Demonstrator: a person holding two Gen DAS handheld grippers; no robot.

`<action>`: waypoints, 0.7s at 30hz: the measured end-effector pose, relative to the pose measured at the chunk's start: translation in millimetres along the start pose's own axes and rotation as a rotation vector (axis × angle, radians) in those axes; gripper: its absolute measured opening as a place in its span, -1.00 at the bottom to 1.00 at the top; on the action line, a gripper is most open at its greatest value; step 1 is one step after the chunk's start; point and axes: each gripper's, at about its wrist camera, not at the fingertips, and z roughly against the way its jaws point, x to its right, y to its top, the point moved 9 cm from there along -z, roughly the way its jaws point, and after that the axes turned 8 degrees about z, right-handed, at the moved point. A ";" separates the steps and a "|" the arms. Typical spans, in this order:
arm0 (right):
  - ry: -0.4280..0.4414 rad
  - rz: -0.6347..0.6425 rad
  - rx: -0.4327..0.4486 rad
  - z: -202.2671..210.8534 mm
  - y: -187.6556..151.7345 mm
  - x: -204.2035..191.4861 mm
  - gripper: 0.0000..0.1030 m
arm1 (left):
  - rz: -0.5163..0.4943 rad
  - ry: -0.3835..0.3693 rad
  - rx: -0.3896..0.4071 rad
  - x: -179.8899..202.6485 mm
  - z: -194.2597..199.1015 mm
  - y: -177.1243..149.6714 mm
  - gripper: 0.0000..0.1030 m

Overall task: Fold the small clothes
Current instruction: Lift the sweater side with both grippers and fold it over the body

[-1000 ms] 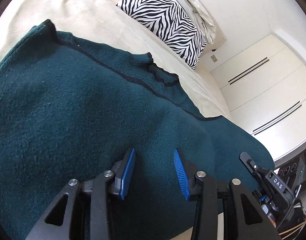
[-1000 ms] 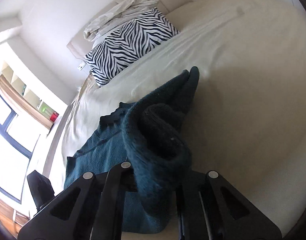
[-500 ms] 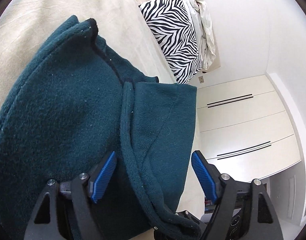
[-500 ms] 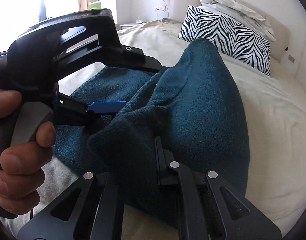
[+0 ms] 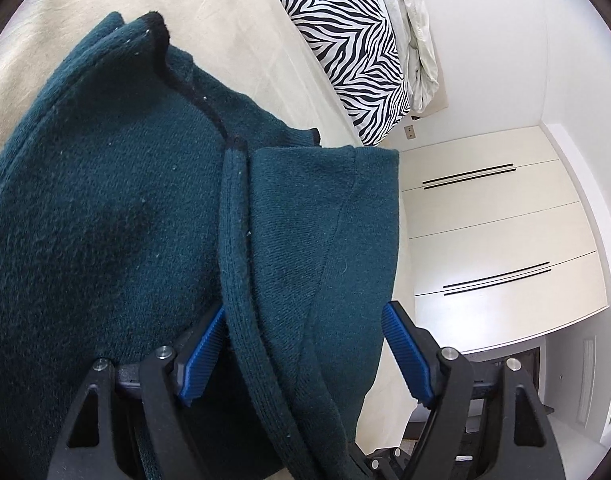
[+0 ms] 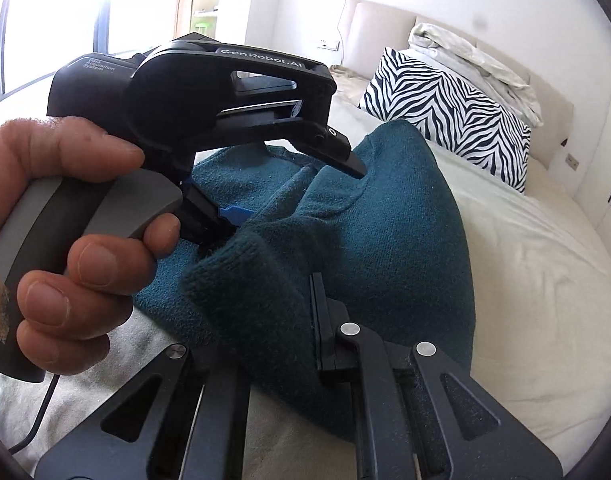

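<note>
- Left wrist view: dark teal sweater [image 5: 105, 220] lies on the cream bed [image 5: 233, 32], one flap folded across its body, ribbed edge running toward the camera.
- Left tool [image 5: 301, 356]: blue pads spread either side of that folded flap, jaws closing, pads not pressing the knit.
- Right wrist view: right tool [image 6: 301, 320] clamped tight on a bunched fold of the sweater, lifted off the bed.
- Left hand [image 6: 65, 248] grips the left tool's handle, just beside the sweater.
- Zebra-striped pillow [image 6: 445, 108] stands at the headboard, well apart.
</note>
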 end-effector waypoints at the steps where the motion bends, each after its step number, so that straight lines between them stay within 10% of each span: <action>1: 0.004 0.007 0.002 1.0 0.0 -2.8 -0.80 | 0.004 0.001 -0.003 -0.3 -1.2 1.2 0.28; 4: 0.017 0.021 0.001 3.1 -1.7 -8.7 -0.78 | 0.017 0.038 -0.024 -9.3 -8.1 4.2 -0.75; 15: 0.282 -0.122 0.034 43.8 1.9 -2.0 -0.65 | -0.074 0.077 0.059 -7.8 40.3 27.0 -0.75; 21: 0.274 -0.222 0.062 44.5 4.5 36.3 -0.65 | -0.132 0.148 0.056 -24.9 67.9 45.8 -0.74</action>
